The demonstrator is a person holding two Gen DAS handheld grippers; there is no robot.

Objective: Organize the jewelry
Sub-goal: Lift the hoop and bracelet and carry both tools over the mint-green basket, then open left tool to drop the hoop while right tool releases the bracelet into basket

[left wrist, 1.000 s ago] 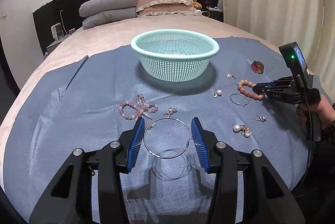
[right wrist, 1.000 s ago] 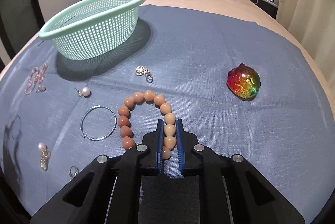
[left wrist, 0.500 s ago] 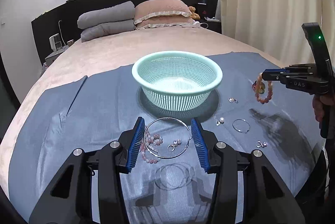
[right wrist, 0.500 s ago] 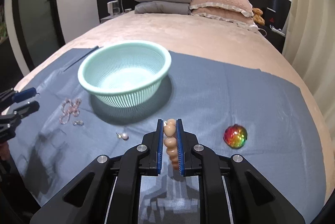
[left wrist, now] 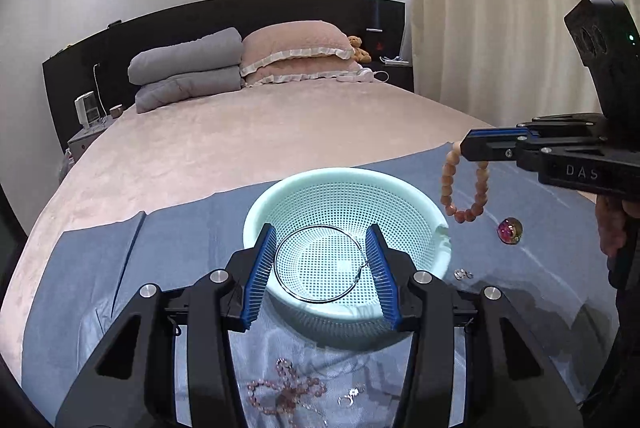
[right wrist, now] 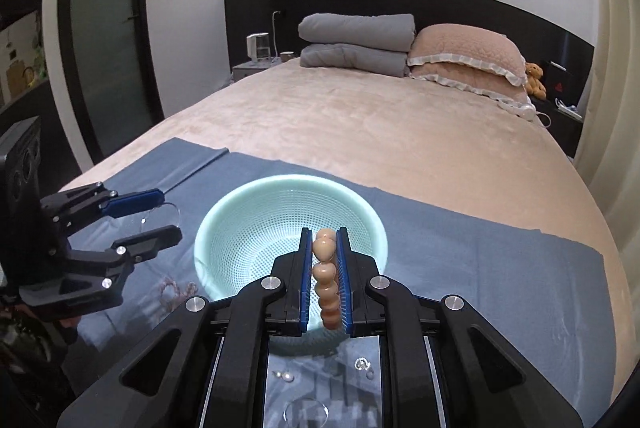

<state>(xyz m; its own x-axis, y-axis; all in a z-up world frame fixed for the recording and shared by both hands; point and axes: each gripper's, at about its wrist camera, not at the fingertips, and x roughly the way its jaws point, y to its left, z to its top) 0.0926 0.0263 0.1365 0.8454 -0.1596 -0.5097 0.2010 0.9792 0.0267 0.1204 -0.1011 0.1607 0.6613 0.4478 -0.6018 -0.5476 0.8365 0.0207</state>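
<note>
My left gripper [left wrist: 323, 255] is shut on a large silver hoop [left wrist: 320, 264] and holds it above the near side of the mint basket [left wrist: 434, 212]. My right gripper [right wrist: 325, 248] is shut on a peach bead bracelet [right wrist: 325, 276] and holds it over the basket [right wrist: 372, 216]. In the left wrist view the bracelet [left wrist: 464, 188] hangs from the right gripper [left wrist: 466, 148] just right of the basket rim. In the right wrist view the left gripper [right wrist: 168, 214] sits left of the basket with the hoop [right wrist: 160, 214] between its jaws.
A blue cloth [left wrist: 100, 268] covers the near end of the bed. On it lie a pink bead bracelet [left wrist: 284, 388], a rainbow brooch [left wrist: 509, 229], small earrings [left wrist: 463, 273] and a pearl earring [right wrist: 285, 376]. Pillows [left wrist: 296, 48] lie at the headboard.
Both grippers rose off the cloth with their pieces and moved in to the basket. The hoop now hangs over the basket and the bracelet by its right rim.
</note>
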